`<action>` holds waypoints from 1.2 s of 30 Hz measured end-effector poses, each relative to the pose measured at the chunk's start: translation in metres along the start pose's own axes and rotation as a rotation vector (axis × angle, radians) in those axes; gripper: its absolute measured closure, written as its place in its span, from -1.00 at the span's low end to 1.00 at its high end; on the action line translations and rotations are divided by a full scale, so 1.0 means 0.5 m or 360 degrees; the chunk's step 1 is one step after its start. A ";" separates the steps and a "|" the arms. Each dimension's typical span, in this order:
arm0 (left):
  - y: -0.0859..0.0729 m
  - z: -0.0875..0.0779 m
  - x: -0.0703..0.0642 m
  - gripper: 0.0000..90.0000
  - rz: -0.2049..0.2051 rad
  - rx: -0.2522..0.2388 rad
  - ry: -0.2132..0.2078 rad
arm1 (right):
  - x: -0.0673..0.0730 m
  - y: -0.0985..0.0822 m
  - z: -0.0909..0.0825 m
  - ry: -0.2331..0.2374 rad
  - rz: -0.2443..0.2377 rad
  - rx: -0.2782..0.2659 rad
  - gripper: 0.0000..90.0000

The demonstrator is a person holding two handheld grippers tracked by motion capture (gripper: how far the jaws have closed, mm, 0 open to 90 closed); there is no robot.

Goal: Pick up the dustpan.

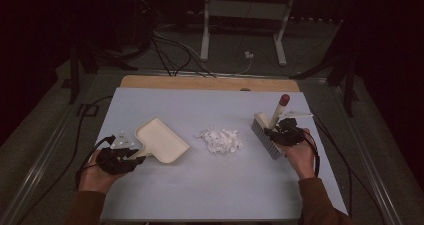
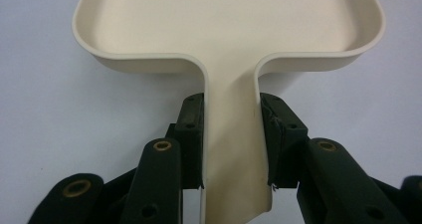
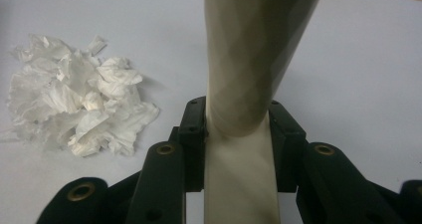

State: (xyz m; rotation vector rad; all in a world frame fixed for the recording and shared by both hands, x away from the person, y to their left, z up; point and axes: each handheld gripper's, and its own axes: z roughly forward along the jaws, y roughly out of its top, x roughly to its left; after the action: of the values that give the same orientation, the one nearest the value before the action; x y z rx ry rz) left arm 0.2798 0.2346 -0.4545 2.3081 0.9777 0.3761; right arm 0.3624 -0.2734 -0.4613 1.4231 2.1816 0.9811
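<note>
Dark room; pale table, paper scraps at centre.

Brown sleeves; black fingers, brass screws.

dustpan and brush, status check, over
Left tool shut on dustpan handle. Right tool shut on brush handle. Paper scraps piled between them on the table, nothing in the way.
</note>
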 end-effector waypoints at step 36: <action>0.032 0.025 -0.015 0.48 0.0187 0.0042 -0.0143 | -0.004 -0.001 0.000 0.0013 0.0012 -0.0006 0.49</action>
State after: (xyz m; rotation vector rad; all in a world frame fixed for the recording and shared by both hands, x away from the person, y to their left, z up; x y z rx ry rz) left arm 0.2893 0.2154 -0.4546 2.3911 0.8107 0.3056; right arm 0.3628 -0.2756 -0.4619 1.4288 2.1808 0.9952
